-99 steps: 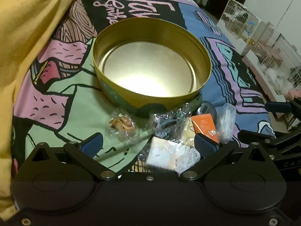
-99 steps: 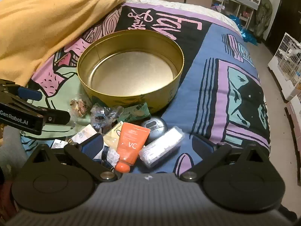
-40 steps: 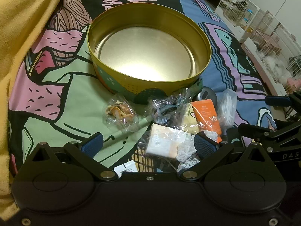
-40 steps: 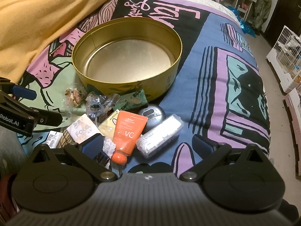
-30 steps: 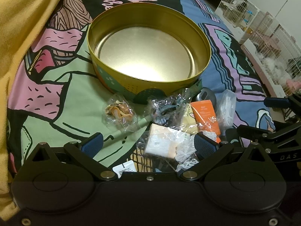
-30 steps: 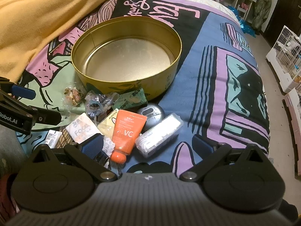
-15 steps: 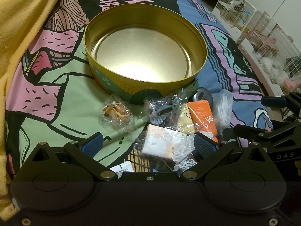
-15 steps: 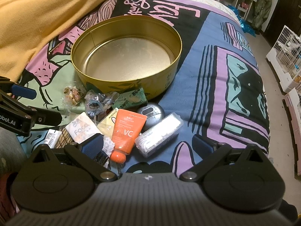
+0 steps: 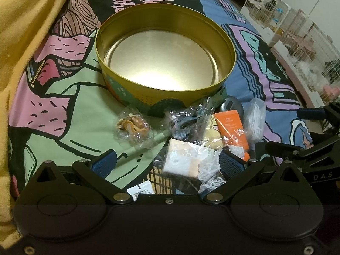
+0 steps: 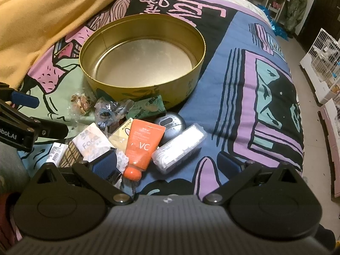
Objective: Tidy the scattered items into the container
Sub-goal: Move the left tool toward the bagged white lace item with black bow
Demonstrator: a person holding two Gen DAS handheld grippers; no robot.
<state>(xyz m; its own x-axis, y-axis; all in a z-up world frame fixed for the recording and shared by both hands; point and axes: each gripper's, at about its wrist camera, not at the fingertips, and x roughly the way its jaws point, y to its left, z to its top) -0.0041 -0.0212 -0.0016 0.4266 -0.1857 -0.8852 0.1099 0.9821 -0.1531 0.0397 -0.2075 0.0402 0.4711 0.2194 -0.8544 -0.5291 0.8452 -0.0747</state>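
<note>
The orange tube (image 10: pixel 142 146) carries a large white "VC" near its lower end in the right wrist view; the smaller lines above it are too fine to read. At ten o'clock from the tube, a pale yellow sachet (image 10: pixel 121 135) shows "AVADEN" along its edge. At nine o'clock from the tube, a white wrapped packet (image 10: pixel 91 141) reads "Face". The left gripper (image 10: pixel 27 114), seen at the left edge, bears the letters "bot.AI" on its black body. In the left wrist view, the right gripper (image 9: pixel 318 146) shows "DAS". The bedspread (image 10: pixel 244 85) has big pink script lettering at twelve o'clock beyond the round gold tin (image 10: pixel 142 61), not legible as words. A white barcode label (image 10: pixel 55 152) is unreadable.
</note>
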